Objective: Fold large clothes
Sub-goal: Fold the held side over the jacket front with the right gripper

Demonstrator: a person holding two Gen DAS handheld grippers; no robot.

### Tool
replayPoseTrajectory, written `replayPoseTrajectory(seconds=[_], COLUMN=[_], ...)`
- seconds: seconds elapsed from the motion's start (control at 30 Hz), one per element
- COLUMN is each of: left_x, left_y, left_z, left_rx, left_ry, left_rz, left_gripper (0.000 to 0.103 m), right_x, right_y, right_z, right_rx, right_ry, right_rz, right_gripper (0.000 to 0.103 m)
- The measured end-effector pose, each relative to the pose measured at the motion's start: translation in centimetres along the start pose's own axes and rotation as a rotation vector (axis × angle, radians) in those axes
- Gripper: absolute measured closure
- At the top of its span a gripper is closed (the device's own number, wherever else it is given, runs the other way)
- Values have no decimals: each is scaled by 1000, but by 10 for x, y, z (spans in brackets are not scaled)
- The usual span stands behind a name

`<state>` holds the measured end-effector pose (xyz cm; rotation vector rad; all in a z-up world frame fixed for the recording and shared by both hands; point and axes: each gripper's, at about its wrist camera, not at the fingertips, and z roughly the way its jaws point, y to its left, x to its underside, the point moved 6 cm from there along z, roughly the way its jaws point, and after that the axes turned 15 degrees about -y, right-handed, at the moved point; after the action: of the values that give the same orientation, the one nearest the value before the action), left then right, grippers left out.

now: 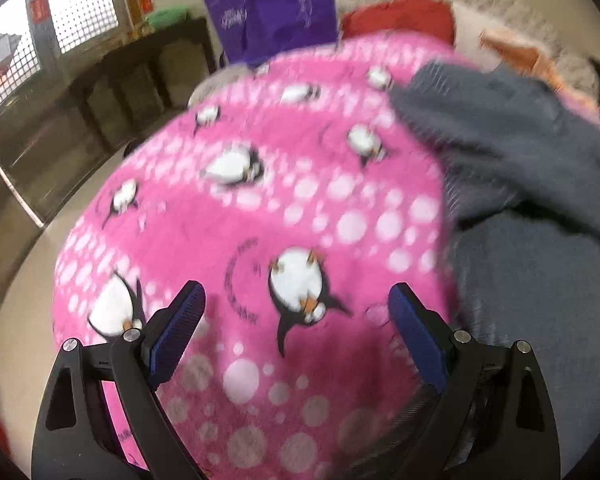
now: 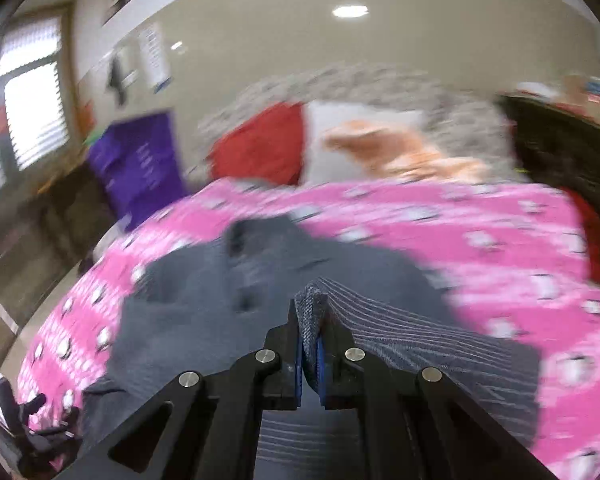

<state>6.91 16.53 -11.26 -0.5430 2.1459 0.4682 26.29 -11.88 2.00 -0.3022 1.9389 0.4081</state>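
Note:
A grey striped garment (image 2: 228,280) lies crumpled on a pink penguin-print blanket (image 2: 500,248). My right gripper (image 2: 310,312) is shut on a fold of the grey garment and holds that edge lifted above the blanket. In the left wrist view the garment (image 1: 520,184) lies at the right, on the same blanket (image 1: 260,208). My left gripper (image 1: 296,300) is open and empty, hovering over the pink blanket just left of the garment. Both views are motion-blurred.
A purple bag (image 1: 276,12) (image 2: 140,164), a red cloth (image 2: 264,148), an orange cloth (image 2: 400,152) and a fuzzy grey throw (image 2: 380,84) lie beyond the blanket. A dark bench (image 1: 100,92) stands by the windows at left. Dark furniture (image 2: 560,152) stands at right.

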Motion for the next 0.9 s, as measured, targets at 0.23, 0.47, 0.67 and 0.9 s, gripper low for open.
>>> replayPoseTrajectory(seconds=[0.23, 0.47, 0.67, 0.9], left_x=[6, -6, -93, -129], left_y=[5, 0, -38, -178], left_z=[8, 4, -23, 9], left_rx=[39, 33, 169, 570], left_ry=[34, 20, -158, -31], left_rz=[-44, -36, -57, 56], left_gripper=[10, 10, 10, 10], right_x=[113, 118, 163, 175], right_y=[90, 57, -37, -59], right_z=[75, 2, -57, -66], right_rx=[-89, -78, 97, 113], right_ry=[260, 151, 242, 246], right_rz=[-167, -224, -199, -82], right_gripper=[88, 21, 24, 18])
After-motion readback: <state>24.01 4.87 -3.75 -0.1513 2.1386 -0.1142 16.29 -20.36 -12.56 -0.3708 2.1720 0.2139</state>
